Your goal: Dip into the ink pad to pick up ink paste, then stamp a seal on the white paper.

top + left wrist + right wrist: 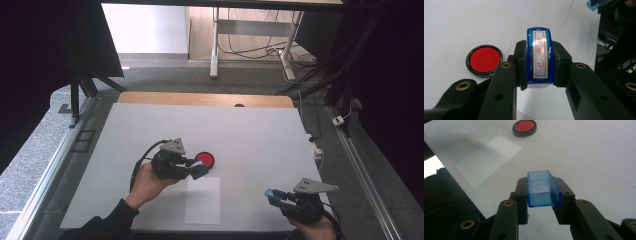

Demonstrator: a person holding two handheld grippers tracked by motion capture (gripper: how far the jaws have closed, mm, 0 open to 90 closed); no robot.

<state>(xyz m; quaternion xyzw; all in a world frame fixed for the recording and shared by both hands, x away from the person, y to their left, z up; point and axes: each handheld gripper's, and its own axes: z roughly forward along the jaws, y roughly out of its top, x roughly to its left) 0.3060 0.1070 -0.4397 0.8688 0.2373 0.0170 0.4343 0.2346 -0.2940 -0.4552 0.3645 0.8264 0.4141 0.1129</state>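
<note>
My left gripper (199,170) (539,60) is shut on a blue stamp (539,57) whose face, red characters on a pale strip, is turned toward the camera. It hovers just beside the round red ink pad (205,159) (484,60) in its black rim. Near the table's front right, my right gripper (274,195) (544,192) is shut on the stamp's clear blue cap (543,188) (273,194), open side up. A white sheet of paper (202,200) (487,160) lies flat in front of the ink pad (524,127).
The work surface is a white board (260,135) on a wooden table, whose far edge (205,98) shows beyond it. Metal rails run along both sides. Cables and a desk frame stand on the floor behind.
</note>
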